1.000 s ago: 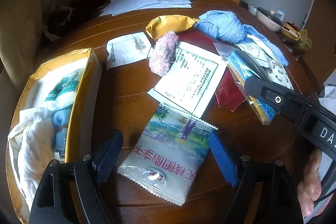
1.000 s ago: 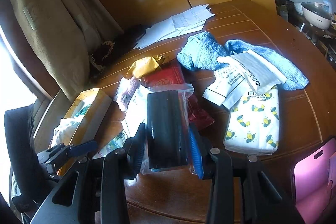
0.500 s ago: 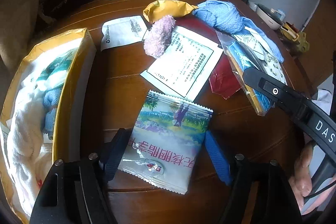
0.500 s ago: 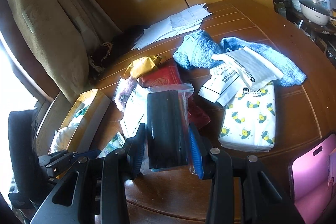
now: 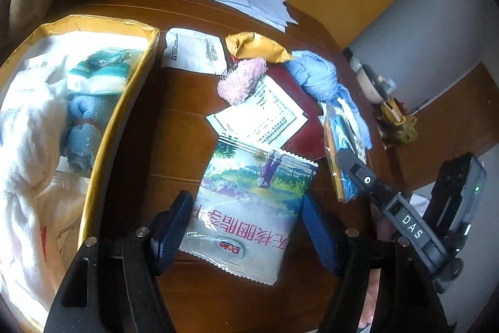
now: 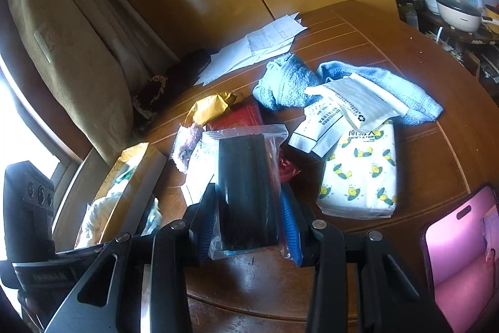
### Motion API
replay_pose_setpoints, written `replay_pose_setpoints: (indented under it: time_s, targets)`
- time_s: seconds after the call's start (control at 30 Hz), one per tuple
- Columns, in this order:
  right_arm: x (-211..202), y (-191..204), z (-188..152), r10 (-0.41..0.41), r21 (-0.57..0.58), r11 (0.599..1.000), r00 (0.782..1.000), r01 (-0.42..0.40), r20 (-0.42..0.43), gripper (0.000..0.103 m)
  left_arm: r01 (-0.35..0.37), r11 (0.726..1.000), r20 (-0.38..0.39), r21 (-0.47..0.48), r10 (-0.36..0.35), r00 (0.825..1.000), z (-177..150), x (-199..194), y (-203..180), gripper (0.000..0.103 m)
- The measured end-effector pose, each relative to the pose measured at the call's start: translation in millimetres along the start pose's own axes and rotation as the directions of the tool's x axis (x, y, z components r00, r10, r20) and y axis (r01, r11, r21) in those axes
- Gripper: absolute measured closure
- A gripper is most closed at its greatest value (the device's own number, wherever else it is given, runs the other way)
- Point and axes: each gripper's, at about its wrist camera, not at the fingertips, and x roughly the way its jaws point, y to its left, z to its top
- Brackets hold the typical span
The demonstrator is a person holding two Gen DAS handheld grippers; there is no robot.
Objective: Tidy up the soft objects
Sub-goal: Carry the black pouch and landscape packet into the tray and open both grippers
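A snack packet (image 5: 252, 208) with a landscape print lies flat on the brown wooden table (image 5: 174, 127). My left gripper (image 5: 246, 227) straddles its lower half. The jaws are closing, and the blue pads (image 5: 171, 227) stand close to the packet's side edges without visibly squeezing it. An open yellow-lined box (image 5: 124, 102) to the left holds a white towel (image 5: 25, 145), a blue cloth (image 5: 81, 127) and a tissue pack. My right gripper (image 6: 248, 208) is shut on a clear zip bag (image 6: 246, 177) with a black block inside. One finger (image 5: 368, 180) of it shows in the left wrist view.
A pink fluffy item (image 5: 241, 80), gold pouch (image 5: 255, 47), printed white sheet (image 5: 265, 117) and red pouch (image 5: 305, 133) crowd the middle. Farther right lie a blue towel (image 6: 293, 80), white pouches (image 6: 352, 102) and a lemon-print tissue pack (image 6: 361, 177). A phone (image 6: 461, 258) sits near the right edge, papers (image 6: 259, 49) at the back.
The left gripper's jaws have narrowed around the snack packet, and its view has rolled and shifted, showing more of the box. The right gripper keeps its hold on the bag and barely moved.
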Motion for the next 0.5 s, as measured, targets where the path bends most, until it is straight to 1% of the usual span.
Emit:
replay_pose_setpoints:
  time_s: [0.1,0.2,0.27,0.33,0.5]
  targets:
    - [-4.0,0.8,0.1,0.005,0.003,1.0,1.0,-0.005,0.009,0.065,0.024,0.999,0.043,-0.029,-0.023,0.999,1.5,-13.6,2.1,0.028]
    - [-5.1,4.1,-0.8,0.007,-0.002,1.0,1.0,-0.007,0.008,0.065,0.046,0.998,0.061,-0.04,-0.044,0.997,2.7,-23.8,2.0,0.028]
    - [-6.5,6.7,-1.9,0.009,-0.004,1.0,1.0,-0.009,0.006,0.065,0.06,0.998,0.062,-0.035,-0.058,0.996,3.1,-29.8,1.5,0.028]
    - [-7.6,9.6,-2.0,0.008,-0.011,1.0,1.0,-0.008,0.007,0.065,0.067,0.997,0.083,-0.036,-0.064,0.995,2.4,-38.7,0.7,0.028]
    - [-13.4,17.4,-2.9,0.009,-0.021,1.0,1.0,-0.009,0.023,0.065,0.123,0.992,0.126,-0.028,-0.119,0.985,0.3,-64.5,1.1,0.028]
